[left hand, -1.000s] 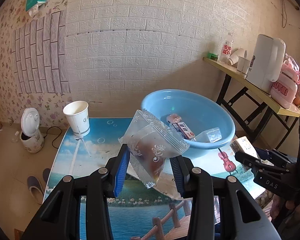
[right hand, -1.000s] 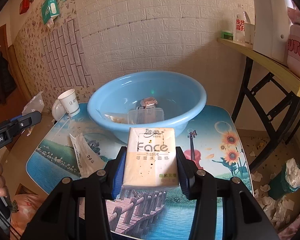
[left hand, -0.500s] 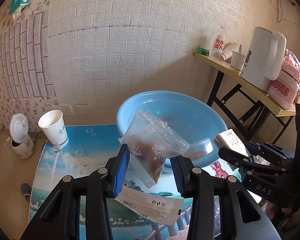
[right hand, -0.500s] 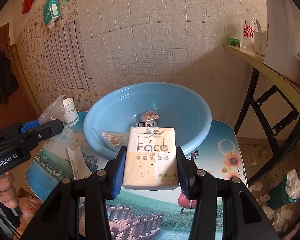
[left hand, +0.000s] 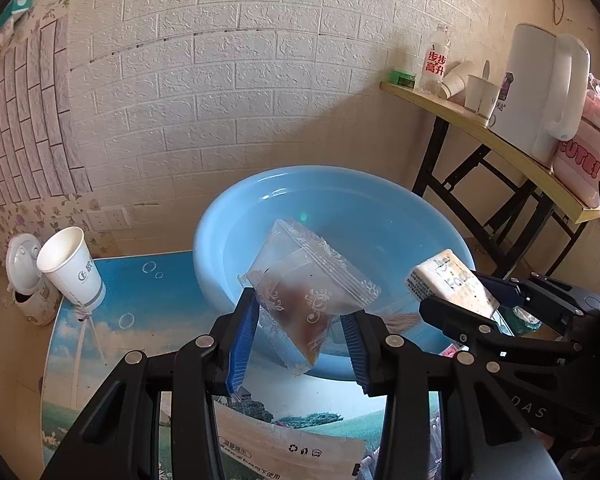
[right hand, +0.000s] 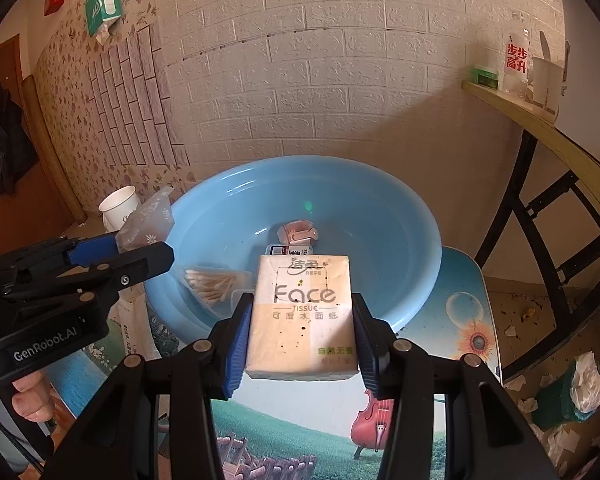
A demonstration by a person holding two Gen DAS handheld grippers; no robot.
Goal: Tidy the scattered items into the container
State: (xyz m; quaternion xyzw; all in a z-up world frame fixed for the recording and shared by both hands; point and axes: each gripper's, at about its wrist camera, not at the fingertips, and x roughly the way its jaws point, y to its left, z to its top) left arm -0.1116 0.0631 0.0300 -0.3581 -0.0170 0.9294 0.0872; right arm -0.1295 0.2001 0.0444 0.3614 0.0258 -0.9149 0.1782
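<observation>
My left gripper (left hand: 300, 332) is shut on a clear snack packet (left hand: 306, 300) with a brown cake inside, held over the near rim of the blue basin (left hand: 220, 248). My right gripper (right hand: 300, 332) is shut on a beige tissue pack (right hand: 302, 312), held just before the basin's (right hand: 420, 248) near rim. The tissue pack also shows in the left wrist view (left hand: 452, 284), and the snack packet in the right wrist view (right hand: 146, 224). Inside the basin lie a cotton swab box (right hand: 212, 282), a pink item (right hand: 298, 234) and a small pack (right hand: 288, 249).
A paper cup (left hand: 72, 268) stands at the table's far left. A flat white sachet (left hand: 292, 444) lies on the picture-printed table (left hand: 140, 304) below my left gripper. A side shelf (left hand: 500, 148) with a kettle (left hand: 540, 92) stands to the right. Crumpled tissues (right hand: 580, 384) litter the floor.
Both grippers moved forward toward the basin with their loads. The snack packet now hangs over the near rim, and the tissue pack has come up to the rim.
</observation>
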